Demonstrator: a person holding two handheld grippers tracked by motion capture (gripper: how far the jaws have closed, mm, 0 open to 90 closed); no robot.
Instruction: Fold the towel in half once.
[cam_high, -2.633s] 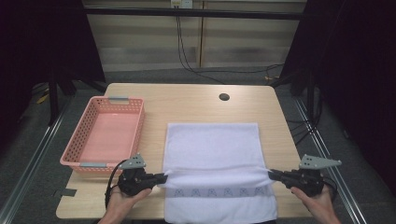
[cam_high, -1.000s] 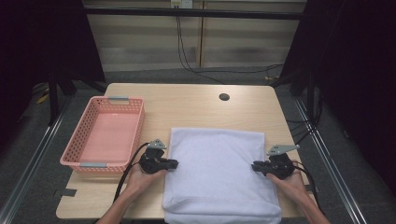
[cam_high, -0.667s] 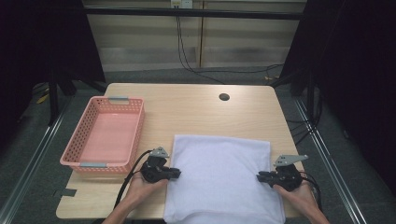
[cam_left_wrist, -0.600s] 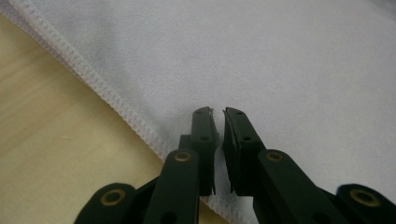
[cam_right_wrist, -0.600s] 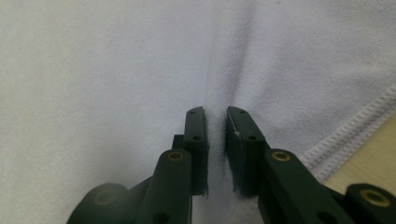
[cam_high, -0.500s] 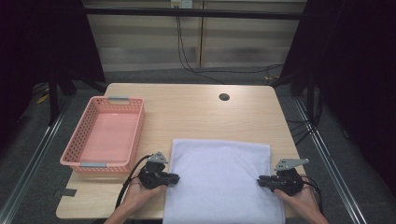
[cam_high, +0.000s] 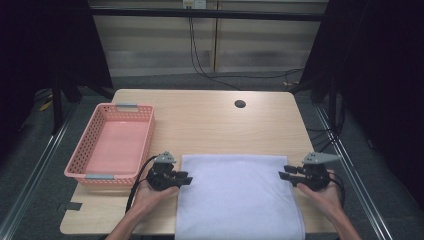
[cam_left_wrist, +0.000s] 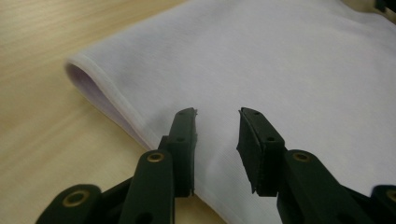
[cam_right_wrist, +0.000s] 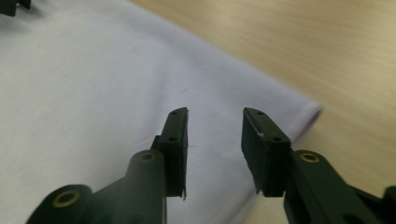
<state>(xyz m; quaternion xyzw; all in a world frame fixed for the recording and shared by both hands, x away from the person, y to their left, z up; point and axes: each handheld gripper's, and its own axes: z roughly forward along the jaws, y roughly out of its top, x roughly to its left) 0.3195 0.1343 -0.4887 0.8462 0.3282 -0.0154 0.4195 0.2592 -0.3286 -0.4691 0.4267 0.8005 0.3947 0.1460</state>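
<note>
Dark curtains ringed the wooden surface (cam_high: 200, 125), where a folded white towel (cam_high: 235, 195) lay at the near edge. Soft, light and limp, it seemed best pinched at its corners. Left tool (cam_high: 186, 178) and right tool (cam_high: 283, 173) had just been opening, jaws apart, nothing between them.

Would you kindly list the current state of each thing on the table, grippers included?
Towel: folded over, lying flat, near edge hanging over the table's front.
Left gripper: jaws just opened, nothing between them, above the towel's left edge.
Right gripper: jaws just opened, nothing held, above the towel's right edge.
Pink basket: upright, empty.
Table: carries towel and basket.
</note>
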